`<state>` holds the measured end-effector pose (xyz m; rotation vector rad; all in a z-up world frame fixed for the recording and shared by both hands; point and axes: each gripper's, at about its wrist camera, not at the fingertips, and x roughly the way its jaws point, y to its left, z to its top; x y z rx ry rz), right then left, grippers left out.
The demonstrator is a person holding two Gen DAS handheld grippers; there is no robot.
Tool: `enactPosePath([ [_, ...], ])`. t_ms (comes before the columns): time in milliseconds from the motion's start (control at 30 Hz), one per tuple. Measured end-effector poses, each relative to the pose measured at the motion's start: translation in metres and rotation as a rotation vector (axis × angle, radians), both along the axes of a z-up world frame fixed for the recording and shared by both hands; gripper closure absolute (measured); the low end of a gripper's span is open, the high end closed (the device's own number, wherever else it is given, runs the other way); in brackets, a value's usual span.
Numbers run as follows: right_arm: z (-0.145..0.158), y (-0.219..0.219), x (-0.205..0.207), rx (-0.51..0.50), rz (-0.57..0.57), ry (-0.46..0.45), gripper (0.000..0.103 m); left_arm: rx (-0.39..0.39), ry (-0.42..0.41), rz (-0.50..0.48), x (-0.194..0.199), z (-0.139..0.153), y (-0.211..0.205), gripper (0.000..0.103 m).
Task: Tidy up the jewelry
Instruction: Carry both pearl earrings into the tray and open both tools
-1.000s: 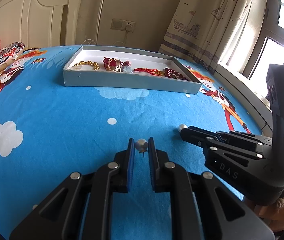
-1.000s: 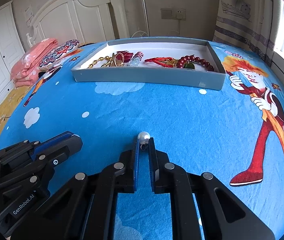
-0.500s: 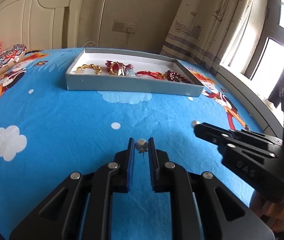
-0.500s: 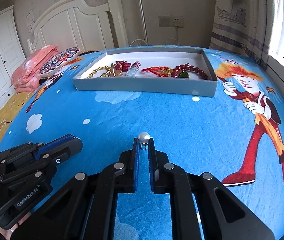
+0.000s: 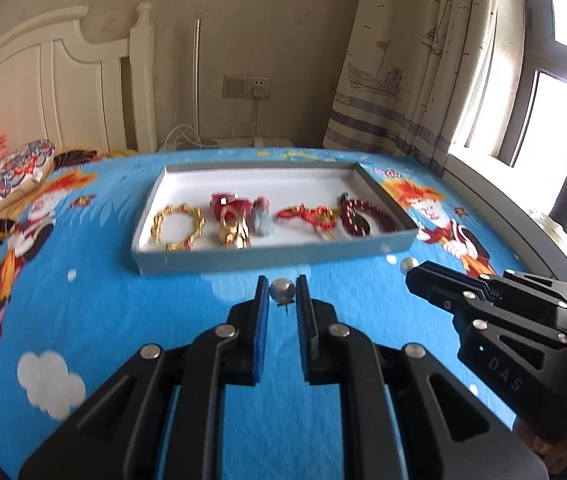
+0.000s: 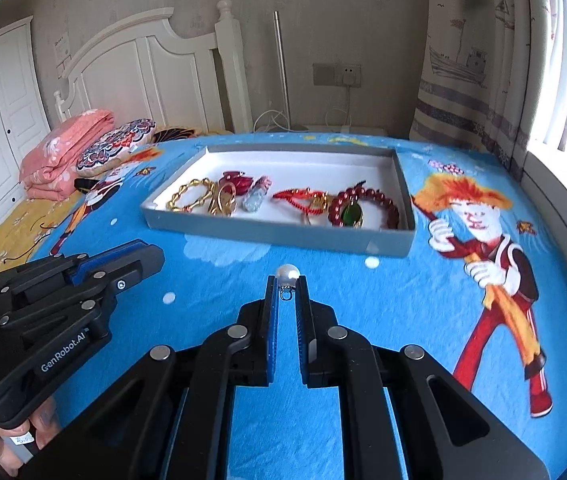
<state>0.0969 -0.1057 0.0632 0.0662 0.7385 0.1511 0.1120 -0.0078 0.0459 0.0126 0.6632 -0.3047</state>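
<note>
Pearl earrings pinched, one in the left gripper, one in the right gripper, bracelets already boxed in the tray, these two left.

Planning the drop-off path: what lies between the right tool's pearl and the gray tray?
Only bare blue bedsheet separates the pearl in the right tool from the gray tray, seen in the right wrist view.
</note>
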Motion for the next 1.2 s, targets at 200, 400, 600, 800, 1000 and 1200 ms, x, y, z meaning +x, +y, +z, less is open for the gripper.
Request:
enactPosePath([
  [200,0.01,-0.004,0.02,-0.007,-0.015,-0.028,0.093,0.009,-0.015,0.012,0.022,0.01,-0.004,0.09],
  [400,0.016,-0.007,0.04,-0.01,-0.033,-0.048,0.093,0.017,-0.024,0.029,0.041,0.013,-0.007,0.09],
  [600,0.012,-0.008,0.064,-0.012,-0.056,-0.048,0.093,0.019,-0.025,0.061,0.067,0.012,-0.006,0.09],
  [800,0.007,-0.013,0.088,-0.008,-0.073,-0.044,0.093,0.012,-0.018,0.077,0.092,0.008,-0.004,0.09],
  [1000,0.0,-0.018,0.111,0.002,-0.09,-0.038,0.093,0.008,-0.019,0.086,0.112,0.004,-0.005,0.09],
  [1200,-0.006,-0.023,0.123,0.0,-0.103,-0.035,0.093,0.003,-0.007,0.09,0.129,-0.001,-0.005,0.09],
])
